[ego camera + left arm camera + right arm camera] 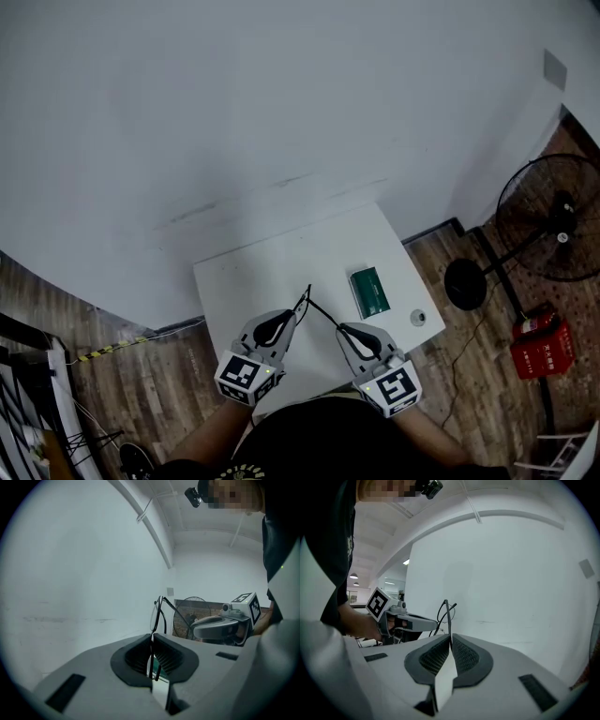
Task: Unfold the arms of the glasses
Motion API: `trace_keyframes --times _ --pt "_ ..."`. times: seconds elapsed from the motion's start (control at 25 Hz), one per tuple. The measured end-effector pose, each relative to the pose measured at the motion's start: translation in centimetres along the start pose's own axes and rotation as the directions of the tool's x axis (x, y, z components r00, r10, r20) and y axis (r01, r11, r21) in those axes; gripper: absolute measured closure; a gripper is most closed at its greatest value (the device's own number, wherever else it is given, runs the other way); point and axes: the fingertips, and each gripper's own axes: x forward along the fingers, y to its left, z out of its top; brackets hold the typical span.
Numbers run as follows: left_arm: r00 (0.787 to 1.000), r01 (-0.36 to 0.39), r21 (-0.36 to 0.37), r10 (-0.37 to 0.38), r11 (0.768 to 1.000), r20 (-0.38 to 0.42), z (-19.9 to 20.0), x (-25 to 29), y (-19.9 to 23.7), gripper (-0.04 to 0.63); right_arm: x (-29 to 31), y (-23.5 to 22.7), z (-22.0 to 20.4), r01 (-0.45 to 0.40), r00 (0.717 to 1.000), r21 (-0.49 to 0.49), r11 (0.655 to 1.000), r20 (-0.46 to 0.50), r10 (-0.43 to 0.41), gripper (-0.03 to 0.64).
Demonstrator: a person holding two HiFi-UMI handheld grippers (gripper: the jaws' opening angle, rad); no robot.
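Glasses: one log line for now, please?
left gripper: shut on glasses | right gripper: shut on glasses arm, swung out from frame | glasses: above table

Glasses (pixel 307 300) over table (pixel 272 272), left of box (pixel 368 292)

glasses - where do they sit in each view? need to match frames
Head view: glasses just below centre, over the table's near half.
Left gripper view: centre, upright, clamped in the jaws.
Right gripper view: just left of centre, one arm in the jaws.
Shared landmark: white wall behind.
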Motion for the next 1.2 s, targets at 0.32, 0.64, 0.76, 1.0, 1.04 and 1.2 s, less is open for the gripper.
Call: trace_keyframes --times 0.32,0.64,0.76,1.0,1.04,1.2 --pt "0.999 -0.018 0.024 0.019 1.000 -0.027 -0.4 0.0 0.3 0.572 -1.3 -1.3 1.3 0.057 0.998 -0.054 0.997 0.033 -0.055 0.598" --pt "0.997 -0.036 0.046 0.039 0.998 -0.066 -2.0 0.5 0.5 0.572 -2.6 -3.3 2.6 0.121 0.990 -0.069 0.990 0.083 -0.115 0.617" --pt "0.997 -0.035 0.019 0.036 0.999 -0.074 -2.8 0.7 0.3 0.572 -2.8 -3.5 2.0 0.119 0.991 -0.070 0.990 0.067 -0.114 0.617" --pt "0.997 -0.060 -0.029 0.059 0.998 -0.043 -3.0 1.6 1.3 0.572 -3.1 -1.5 2.0 0.059 0.995 -0.107 0.992 0.092 -0.049 0.617" --pt "0.997 -0.065 -0.029 0.064 0.998 -0.034 -2.8 1.8 1.5 0.574 -3.0 -1.1 1.9 0.041 0.996 -0.107 0.993 0.089 -0.032 0.617" --pt "0.998 -0.061 -0.036 0.062 0.997 0.006 -1.5 2.5 1.4 0.574 -2.5 -0.1 0.8 -0.010 0.998 -0.084 0.996 0.069 0.016 0.617"
